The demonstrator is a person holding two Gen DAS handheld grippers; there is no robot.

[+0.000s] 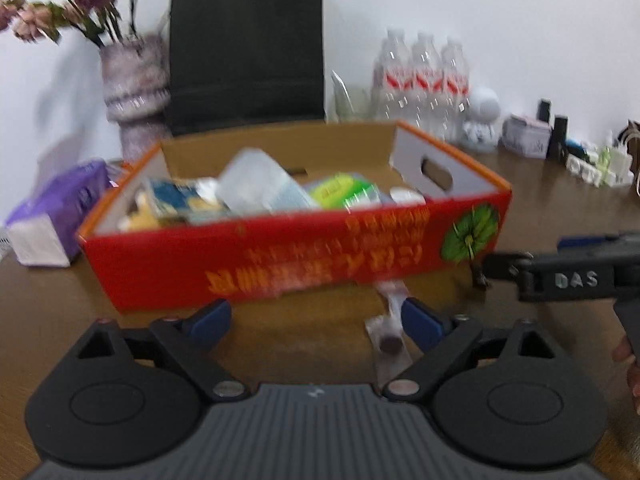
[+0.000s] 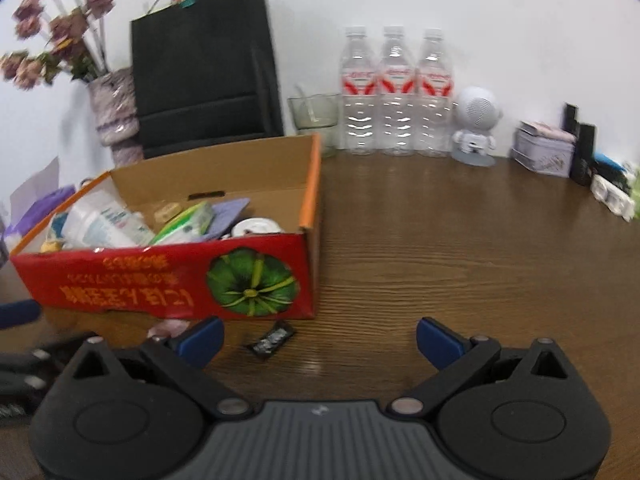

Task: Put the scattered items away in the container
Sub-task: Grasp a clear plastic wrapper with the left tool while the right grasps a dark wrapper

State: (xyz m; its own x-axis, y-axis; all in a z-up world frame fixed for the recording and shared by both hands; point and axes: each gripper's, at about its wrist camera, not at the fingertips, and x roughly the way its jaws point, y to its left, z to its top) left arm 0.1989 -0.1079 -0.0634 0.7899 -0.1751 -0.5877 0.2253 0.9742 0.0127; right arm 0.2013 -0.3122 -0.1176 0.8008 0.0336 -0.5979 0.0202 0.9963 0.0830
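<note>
Brown wood-grain desk (image 2: pixel 440 240) pushed up against a plain white wall (image 2: pixel 440 8), that's the whole room as far as these views go. Biggest thing on it is the red cardboard box (image 2: pixel 160 284) with the green pumpkin print and orange rim, sitting left of centre. It's already got a white bottle (image 2: pixel 100 224), a green packet (image 2: pixel 188 222) and a few other bits piled inside.

Behind the box a black paper bag (image 2: pixel 204 68) leans on the wall, with a vase of pinkish flowers (image 2: pixel 114 108) to its left. Further right along the wall: a glass cup (image 2: pixel 314 114), three clear water bottles (image 2: pixel 394 92) in a row, a little white robot figure (image 2: pixel 474 128), a small tin (image 2: pixel 544 148) and some blurry clutter at the far edge. A purple tissue pack (image 1: pixel 56 212) lies just left of the box.

Still loose on the desk in front of the box: a small black wrapper (image 2: pixel 272 338) near the box's front right corner, and a clear plastic packet (image 1: pixel 386 332) with a dark round thing in it.

Left hand-held gripper (image 1: pixel 316 320) has its jaws spread wide, hanging low over the desk, the clear packet just by its right finger, not pinched. Right hand-held gripper (image 2: pixel 320 336) is also wide, nothing in it, with the black wrapper lying between its fingers, closer to the left one.
</note>
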